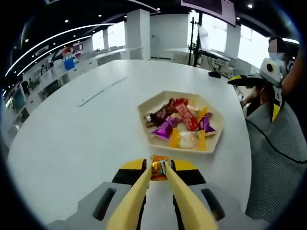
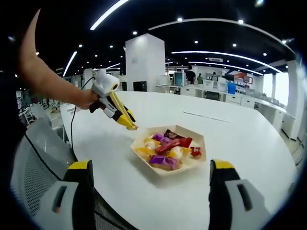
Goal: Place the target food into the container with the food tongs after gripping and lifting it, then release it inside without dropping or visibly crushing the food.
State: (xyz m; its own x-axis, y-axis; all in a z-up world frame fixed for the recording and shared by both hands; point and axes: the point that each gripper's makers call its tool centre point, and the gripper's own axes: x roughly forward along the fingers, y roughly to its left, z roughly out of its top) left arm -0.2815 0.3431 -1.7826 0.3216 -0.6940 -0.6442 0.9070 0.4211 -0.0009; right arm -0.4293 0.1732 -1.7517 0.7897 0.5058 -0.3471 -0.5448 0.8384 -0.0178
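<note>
Orange candy (image 1: 159, 168) in left gripper's (image 1: 159, 167) tongs, above table (image 1: 72, 139)

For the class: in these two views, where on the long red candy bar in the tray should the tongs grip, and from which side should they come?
Grip the red candy bar across its narrow middle, coming from above. It lies flat on top of the pile in the tray, with other sweets crowding its ends, so probably only its long edges are free.

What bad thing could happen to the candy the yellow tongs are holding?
The left gripper squeezes yellow tongs shut on one small candy, held in the air beside the tray, not above it. If the grip slackens, the candy would probably land on the white table. Squeezing harder might crush it. The tray is already heaped with sweets, so the candy might slide off.
</note>
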